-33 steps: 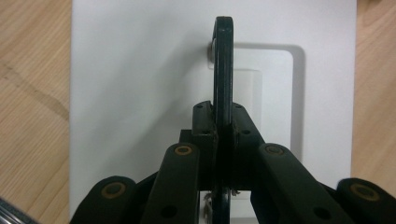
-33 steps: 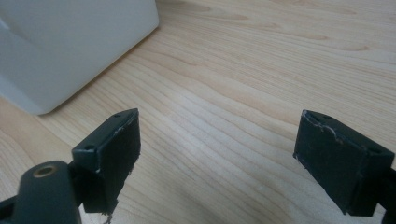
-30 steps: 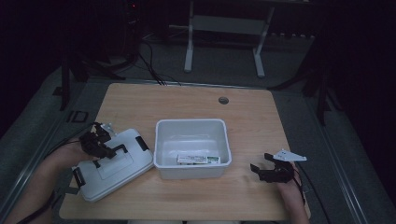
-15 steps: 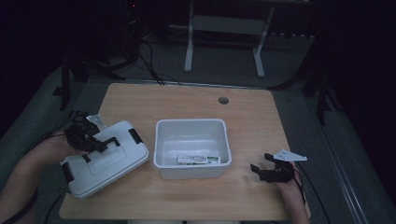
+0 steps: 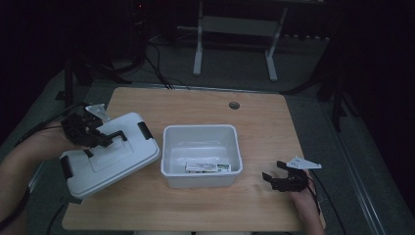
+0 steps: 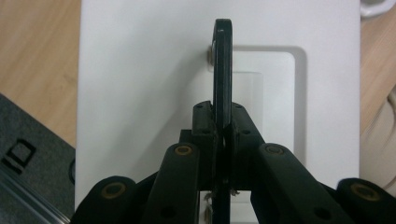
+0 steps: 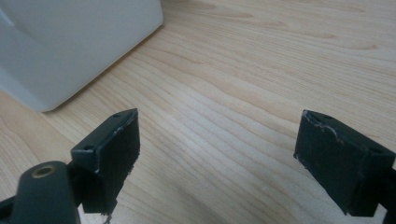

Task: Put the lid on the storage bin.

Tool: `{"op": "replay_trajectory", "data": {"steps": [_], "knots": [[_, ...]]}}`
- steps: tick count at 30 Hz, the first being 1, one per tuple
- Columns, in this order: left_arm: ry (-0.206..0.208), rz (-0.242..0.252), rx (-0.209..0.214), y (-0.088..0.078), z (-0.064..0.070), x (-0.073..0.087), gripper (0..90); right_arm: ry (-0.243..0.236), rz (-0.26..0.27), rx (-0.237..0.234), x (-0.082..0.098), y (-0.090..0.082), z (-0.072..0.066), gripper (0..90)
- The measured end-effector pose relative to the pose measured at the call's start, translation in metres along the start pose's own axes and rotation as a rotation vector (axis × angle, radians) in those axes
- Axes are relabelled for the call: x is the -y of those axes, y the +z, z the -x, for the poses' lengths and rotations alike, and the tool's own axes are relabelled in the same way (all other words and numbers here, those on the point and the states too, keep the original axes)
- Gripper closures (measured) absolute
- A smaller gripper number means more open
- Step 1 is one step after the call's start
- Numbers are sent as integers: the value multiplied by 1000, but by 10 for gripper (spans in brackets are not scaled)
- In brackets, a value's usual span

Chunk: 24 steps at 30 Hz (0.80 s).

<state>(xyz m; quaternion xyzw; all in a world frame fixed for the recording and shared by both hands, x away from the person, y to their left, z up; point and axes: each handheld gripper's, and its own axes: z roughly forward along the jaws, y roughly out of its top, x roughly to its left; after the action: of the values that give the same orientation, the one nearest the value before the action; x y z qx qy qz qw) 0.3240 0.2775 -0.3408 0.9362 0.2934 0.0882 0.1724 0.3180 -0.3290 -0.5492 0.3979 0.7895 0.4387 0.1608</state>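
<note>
A white box lid (image 5: 110,159) with black end clips hangs tilted over the left end of the wooden table (image 5: 195,105). My left gripper (image 5: 106,138) is shut on the lid's thin black handle (image 5: 116,134). In the left gripper view the handle (image 6: 222,70) stands edge-on between the pinched jaws, with the lid (image 6: 140,70) behind it. An open white bin (image 5: 200,180) sits mid-table with a flat green-and-white carton (image 5: 208,167) lying inside. My right gripper (image 5: 274,179) rests low on the table right of the bin, open, with nothing between its fingers (image 7: 112,144). The bin's corner (image 7: 70,42) is close at its left.
A round cable hole (image 5: 234,105) lies near the table's far edge. A white desk frame (image 5: 235,44) and cables stand on the dark floor beyond. Bare wood stretches in front of the bin and to its right.
The left gripper has risen with the lid, which has come up off the table and tilted, shifting slightly left. The right gripper has stayed put.
</note>
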Motion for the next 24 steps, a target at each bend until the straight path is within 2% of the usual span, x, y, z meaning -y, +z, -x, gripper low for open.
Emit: {"op": "replay_trajectory", "data": {"steps": [3,4,5,8,15,16,17,18,19,24], "knots": [[4,30,2,-3,1,-8,834,1,8,2,0,0,0,139],[19,50,12,-5,4,-14,834,-2,10,1,0,-1,0,139],[19,50,12,-5,4,-14,834,-2,10,1,0,-1,0,139],[58,50,25,-5,9,-27,833,-9,3,3,0,-1,0,139],[99,65,45,-2,18,-49,834,-11,5,-1,1,-1,0,139],[117,63,52,0,20,-56,834,-10,2,-1,1,0,0,139],[117,63,52,0,20,-56,834,-10,2,-1,1,0,0,139],[132,65,62,2,23,-63,834,-10,4,-3,1,0,-1,139],[132,65,62,2,23,-63,834,-10,4,-3,1,0,-1,139],[177,68,80,9,32,-82,833,-8,9,-7,1,-1,-1,139]]}}
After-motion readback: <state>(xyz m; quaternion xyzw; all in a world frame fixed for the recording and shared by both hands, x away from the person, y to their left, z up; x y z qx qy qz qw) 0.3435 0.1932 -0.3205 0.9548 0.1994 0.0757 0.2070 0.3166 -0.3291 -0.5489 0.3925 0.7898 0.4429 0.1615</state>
